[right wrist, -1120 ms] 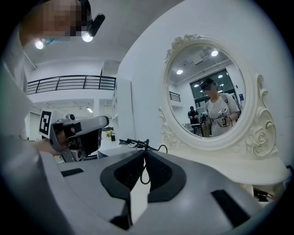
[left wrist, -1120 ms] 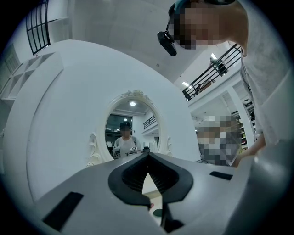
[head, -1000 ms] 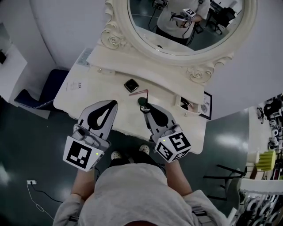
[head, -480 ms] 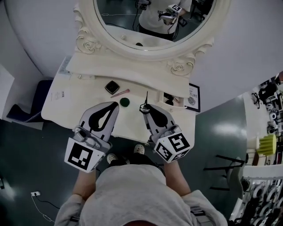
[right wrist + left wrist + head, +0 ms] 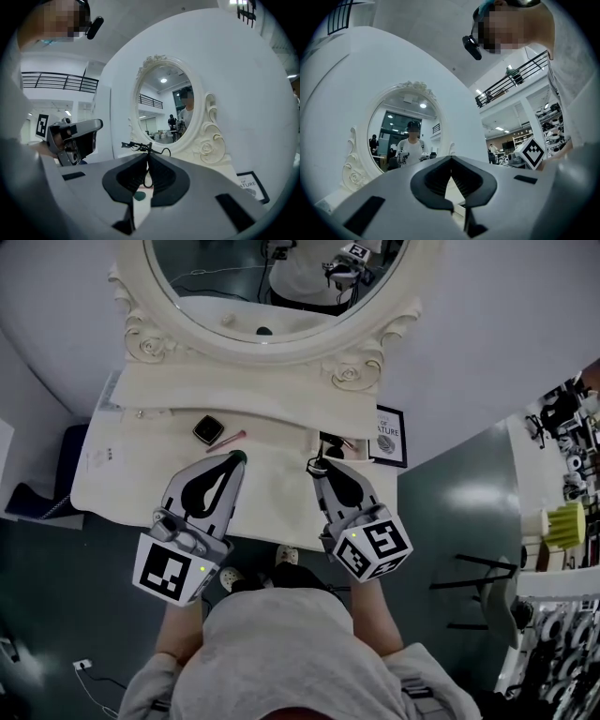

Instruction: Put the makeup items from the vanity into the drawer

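My right gripper (image 5: 317, 466) is shut on a thin black wire-like makeup tool (image 5: 139, 146) that sticks out above its tips, with a loop hanging between the jaws. It hovers over the white vanity (image 5: 281, 493), just in front of a small open drawer (image 5: 333, 442) that holds a few items. My left gripper (image 5: 234, 458) is shut and empty, its tip beside a round green item (image 5: 240, 455) that it partly hides. A black square compact (image 5: 207, 429) and a pink pencil (image 5: 227, 441) lie behind it. The green item (image 5: 138, 196) also shows below the right jaws.
An ornate oval mirror (image 5: 262, 296) stands at the back of the vanity and reflects the person. A framed card (image 5: 387, 435) leans at the right end. Printed paper (image 5: 101, 460) lies at the left end. Dark floor surrounds the table.
The right gripper has carried the black tool to the right, away from the green item and up to the open drawer. The left gripper's tip now sits by the green item.
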### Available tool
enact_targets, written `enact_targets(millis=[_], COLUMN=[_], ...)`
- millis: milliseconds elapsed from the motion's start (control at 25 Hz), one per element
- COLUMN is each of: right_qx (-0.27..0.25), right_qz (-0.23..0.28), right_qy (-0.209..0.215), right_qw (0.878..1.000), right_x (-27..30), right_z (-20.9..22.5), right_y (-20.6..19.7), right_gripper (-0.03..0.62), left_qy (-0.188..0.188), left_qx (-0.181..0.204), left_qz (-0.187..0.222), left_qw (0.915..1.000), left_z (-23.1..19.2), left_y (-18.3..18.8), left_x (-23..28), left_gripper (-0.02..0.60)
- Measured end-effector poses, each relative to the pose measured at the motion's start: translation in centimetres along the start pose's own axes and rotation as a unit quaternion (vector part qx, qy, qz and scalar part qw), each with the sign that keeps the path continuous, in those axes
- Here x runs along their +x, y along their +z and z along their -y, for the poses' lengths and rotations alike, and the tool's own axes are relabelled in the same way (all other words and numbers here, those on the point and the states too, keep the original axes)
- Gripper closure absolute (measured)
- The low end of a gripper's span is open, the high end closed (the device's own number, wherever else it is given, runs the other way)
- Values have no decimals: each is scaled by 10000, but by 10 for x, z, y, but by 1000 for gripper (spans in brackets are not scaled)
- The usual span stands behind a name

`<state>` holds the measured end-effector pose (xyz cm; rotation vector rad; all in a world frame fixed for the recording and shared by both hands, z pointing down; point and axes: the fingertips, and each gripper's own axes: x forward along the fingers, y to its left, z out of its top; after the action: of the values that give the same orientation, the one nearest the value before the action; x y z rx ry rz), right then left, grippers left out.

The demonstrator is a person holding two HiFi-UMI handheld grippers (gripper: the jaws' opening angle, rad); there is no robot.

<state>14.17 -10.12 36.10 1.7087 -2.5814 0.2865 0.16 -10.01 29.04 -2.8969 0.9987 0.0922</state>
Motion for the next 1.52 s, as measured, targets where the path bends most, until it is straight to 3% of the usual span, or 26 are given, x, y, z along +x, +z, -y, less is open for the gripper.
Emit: enact_targets(millis=[200,320,800,1080,1240,1520], right_qx=[55,109,277,456,477,467], right_qz=[-32,-74,-552,-1116,-1483,-2229], right_qy=[-178,-254,-576,-553,-531,-420], right_qw=[9998,9996,9964,9912,9864,9728], right_x=[-12,-16,-23,-22,-18,-9], right_z=[26,39,101,126,140,163], right_y=[-2,-5,-38,-68,-82,-109], right_gripper=[565,563,563,563,563,565], left_qy=[-15,-66,86,133,135,474], left_qx=[-55,-57,-132,-157,-102,-100], left_qz=[265,103,271,137,-167,-66], left_qw=[9996,9999,9995,9997,9997,9988], left_z=[8,13,21,25,27,21], left_y=[7,1,0,-9,-23,-18], left_x=[22,31,69,86,86,90], left_gripper=[568,568,568,568,568,568])
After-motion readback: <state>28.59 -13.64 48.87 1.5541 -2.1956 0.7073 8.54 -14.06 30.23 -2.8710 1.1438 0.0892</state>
